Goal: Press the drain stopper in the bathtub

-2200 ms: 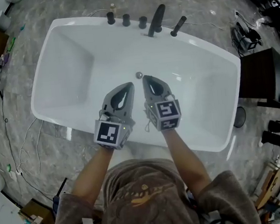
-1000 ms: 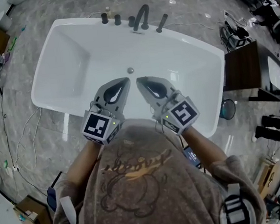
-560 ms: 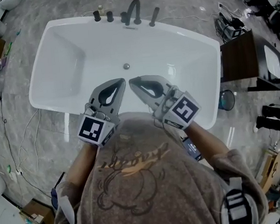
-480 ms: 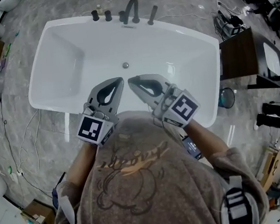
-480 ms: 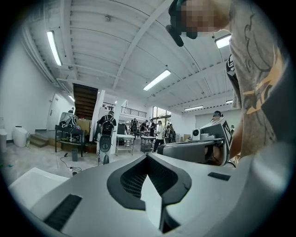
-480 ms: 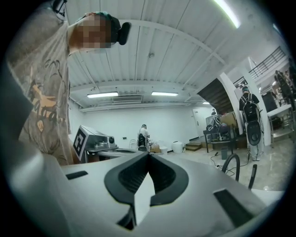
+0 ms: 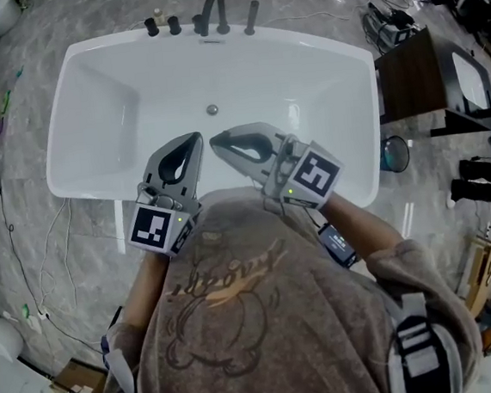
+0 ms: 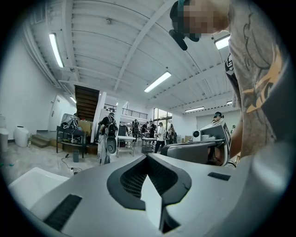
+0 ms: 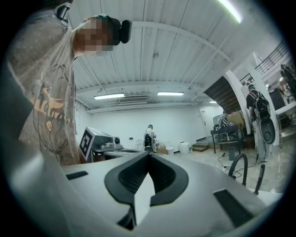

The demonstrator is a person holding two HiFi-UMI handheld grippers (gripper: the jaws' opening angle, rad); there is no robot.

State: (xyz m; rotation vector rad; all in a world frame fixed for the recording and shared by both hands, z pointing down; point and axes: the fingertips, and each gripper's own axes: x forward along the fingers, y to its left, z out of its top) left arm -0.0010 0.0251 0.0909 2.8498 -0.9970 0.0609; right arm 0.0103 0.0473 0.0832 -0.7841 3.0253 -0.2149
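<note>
1. Silvery round metal drain stopper sits on the floor of the white oblong bathtub. It lies about midway along the tub and nearer the far wall than the near rim.
2. Its flat face is turned straight up. Being round, it shows no long axis of its own, while the bathtub's length runs left to right across the head view.
3. On the far rim, in line with the stopper, stands a dark curved faucet. Two short dark knobs stand to its left and a slim dark hand-shower handle to its right.
4. The grey left gripper shows over the near half of the tub in the head view, its tip aimed toward the far rim, apart from the stopper. Its jaws are clenched, the tips meeting with nothing between them.
5. The grey right gripper is just beside it, its tip slanting leftward toward the left gripper's tip, near it but not touching. Its jaws are likewise closed tight on nothing.
6. Both gripper views look out level across a white hall with strip lights on the ceiling.
7. The person's grey-brown printed T-shirt fills the lower head view.
8. A grey marbled floor surrounds the tub, and a dark wooden cabinet stands at its right end.
</note>
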